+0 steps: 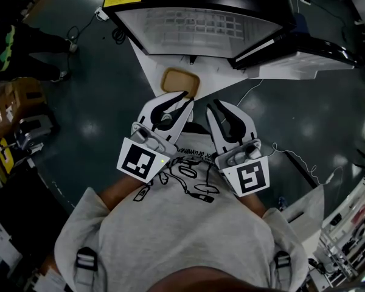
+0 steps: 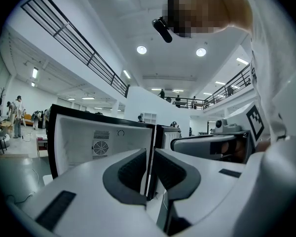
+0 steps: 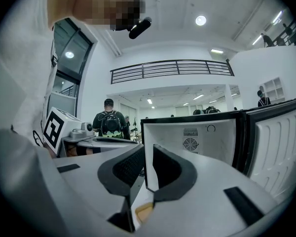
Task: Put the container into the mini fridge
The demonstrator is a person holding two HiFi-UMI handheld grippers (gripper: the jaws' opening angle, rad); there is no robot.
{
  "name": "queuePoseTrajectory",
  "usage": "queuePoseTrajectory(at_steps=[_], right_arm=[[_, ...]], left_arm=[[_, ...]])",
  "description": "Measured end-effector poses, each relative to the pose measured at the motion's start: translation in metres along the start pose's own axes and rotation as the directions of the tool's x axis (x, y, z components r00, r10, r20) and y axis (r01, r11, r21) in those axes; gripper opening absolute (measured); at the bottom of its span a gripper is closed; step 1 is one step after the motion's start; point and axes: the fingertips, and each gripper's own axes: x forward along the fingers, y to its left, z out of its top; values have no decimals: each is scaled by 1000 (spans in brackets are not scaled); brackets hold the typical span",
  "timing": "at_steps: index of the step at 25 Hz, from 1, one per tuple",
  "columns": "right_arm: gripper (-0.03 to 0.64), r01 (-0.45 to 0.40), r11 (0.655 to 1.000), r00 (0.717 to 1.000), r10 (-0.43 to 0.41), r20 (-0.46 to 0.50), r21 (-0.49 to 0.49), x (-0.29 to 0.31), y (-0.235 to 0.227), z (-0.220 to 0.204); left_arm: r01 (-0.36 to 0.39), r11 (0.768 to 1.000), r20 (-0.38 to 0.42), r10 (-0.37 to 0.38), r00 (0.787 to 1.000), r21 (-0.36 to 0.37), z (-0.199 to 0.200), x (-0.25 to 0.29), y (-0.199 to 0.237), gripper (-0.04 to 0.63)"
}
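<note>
The mini fridge (image 1: 201,23) stands open ahead of me, its white inside empty and its door (image 1: 304,56) swung out to the right. A flat container with a tan lid (image 1: 180,82) lies on a white sheet (image 1: 151,66) just in front of the fridge. Both grippers are held level near my chest and point at the fridge. My left gripper (image 1: 187,100) is just short of the container, shut with nothing between its tips. My right gripper (image 1: 212,106) is beside it, also shut and empty. Under the right gripper (image 3: 149,149) a tan corner of the container (image 3: 144,211) shows. Past the left gripper (image 2: 150,152) I see the fridge's inside (image 2: 98,142).
The open door stands out on the right of the fridge mouth. Thin cables (image 1: 292,157) trail over the dark floor at right. Boxes and gear (image 1: 18,126) crowd the left, racks (image 1: 347,236) the lower right. A person with a backpack (image 3: 110,122) stands far off.
</note>
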Motion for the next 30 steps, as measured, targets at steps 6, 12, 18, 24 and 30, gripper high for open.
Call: queuePoseTrajectory(at_steps=[6,12,18,24,30], right_arm=[[67,1,1000,1000,-1,-6,7,5,-2,-5],[67,11,1000,1000,-11,-16,9,17,-3,-8],[67,15,1000,999,-14,-52,24,28,-4,-20],[67,20,999,994,-15,-112,48,37,-5,-46],[67,33,997,992,-25,-127,63,45,-4,-63]], left_arm=[[-14,1000,1,14,1000,4,-1,-1,10,61],[-7,1000,-9,7,1000,2,-3,-1,22,57],[5,1000,-43,-4,999,17,-11,0,39,57],[26,1000,-81,-24,996,16,-28,-1,54,55],[19,1000,-87,-20,996,-13,-43,-3,69,54]])
